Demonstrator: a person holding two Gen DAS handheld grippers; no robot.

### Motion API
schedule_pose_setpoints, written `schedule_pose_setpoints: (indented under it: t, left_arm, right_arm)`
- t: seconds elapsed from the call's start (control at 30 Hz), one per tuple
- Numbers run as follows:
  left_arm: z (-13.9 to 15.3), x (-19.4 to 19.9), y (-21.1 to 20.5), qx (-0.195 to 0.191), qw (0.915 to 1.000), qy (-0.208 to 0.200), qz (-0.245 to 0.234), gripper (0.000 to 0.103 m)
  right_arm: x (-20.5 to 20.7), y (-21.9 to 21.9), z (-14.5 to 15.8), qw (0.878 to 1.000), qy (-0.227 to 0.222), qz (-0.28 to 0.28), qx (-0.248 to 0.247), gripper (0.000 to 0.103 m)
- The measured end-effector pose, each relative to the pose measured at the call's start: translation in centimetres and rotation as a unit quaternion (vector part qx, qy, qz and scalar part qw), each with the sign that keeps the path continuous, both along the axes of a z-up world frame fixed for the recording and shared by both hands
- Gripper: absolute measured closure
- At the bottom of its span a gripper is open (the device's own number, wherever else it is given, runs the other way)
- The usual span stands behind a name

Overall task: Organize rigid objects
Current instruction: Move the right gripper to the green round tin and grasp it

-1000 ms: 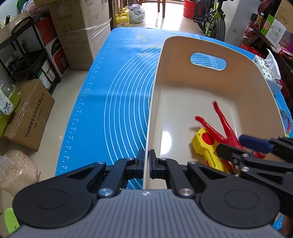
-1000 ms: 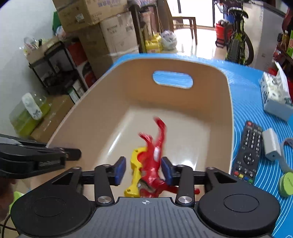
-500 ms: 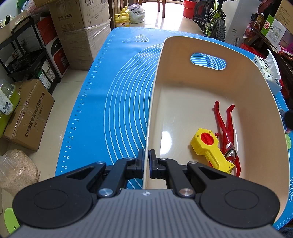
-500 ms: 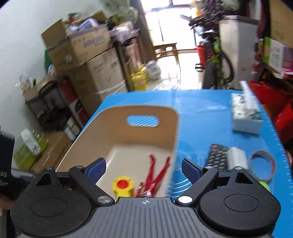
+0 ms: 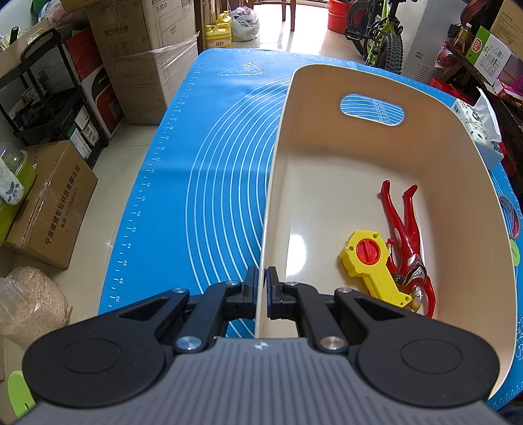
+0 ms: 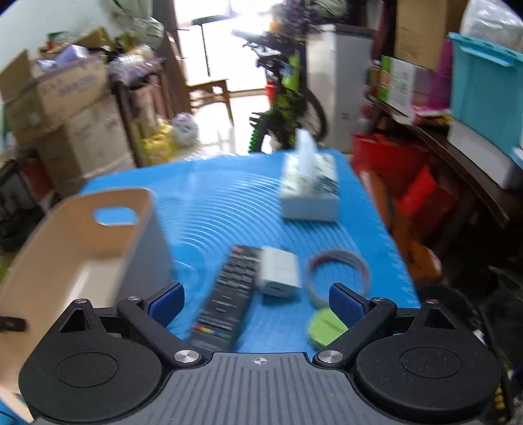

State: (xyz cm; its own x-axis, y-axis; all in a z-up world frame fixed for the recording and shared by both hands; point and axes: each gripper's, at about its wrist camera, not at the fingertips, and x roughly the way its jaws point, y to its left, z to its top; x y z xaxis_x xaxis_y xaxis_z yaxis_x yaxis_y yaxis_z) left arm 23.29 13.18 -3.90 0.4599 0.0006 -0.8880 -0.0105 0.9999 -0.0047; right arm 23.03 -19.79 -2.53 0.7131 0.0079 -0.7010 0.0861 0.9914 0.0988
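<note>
A beige bin (image 5: 278,170) stands on the blue mat (image 5: 209,183). My left gripper (image 5: 262,281) is shut on its near left rim. Inside lie a red figure toy (image 5: 407,235) and a yellow toy with a red disc (image 5: 372,261). My right gripper (image 6: 256,302) is open and empty, above the mat right of the bin (image 6: 65,248). Below it lie a black remote (image 6: 228,294), a white charger block (image 6: 281,271), a tape ring (image 6: 338,271) and a green round lid (image 6: 323,330).
A tissue box (image 6: 310,186) stands further back on the mat (image 6: 222,202). Cardboard boxes (image 5: 143,55), a shelf rack and a sack crowd the floor on the left. A bicycle (image 5: 382,29) and cluttered shelves stand behind and to the right.
My right gripper let go of the red figure into the bin, opened wide, rose and swung right over the remote and charger. The left gripper has stayed clamped on the bin rim.
</note>
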Motion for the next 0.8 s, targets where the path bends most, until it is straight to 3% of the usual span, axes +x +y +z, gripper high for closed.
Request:
schedule_pose_setpoints:
  t: [0.33,0.8]
  left_arm:
    - [0.0,0.0,0.0,0.000,1.0000,0.000,0.000,0.095]
    - [-0.2,0.0,-0.1,0.003,1.0000,0.001,0.000,0.095]
  right_arm:
    - [0.8,-3.9,-6.7,0.998,0.045,-0.037,-0.027,0.010]
    - [2.6,-3.6,-10.7,0.996,0.061,-0.051,-0.035,0.017]
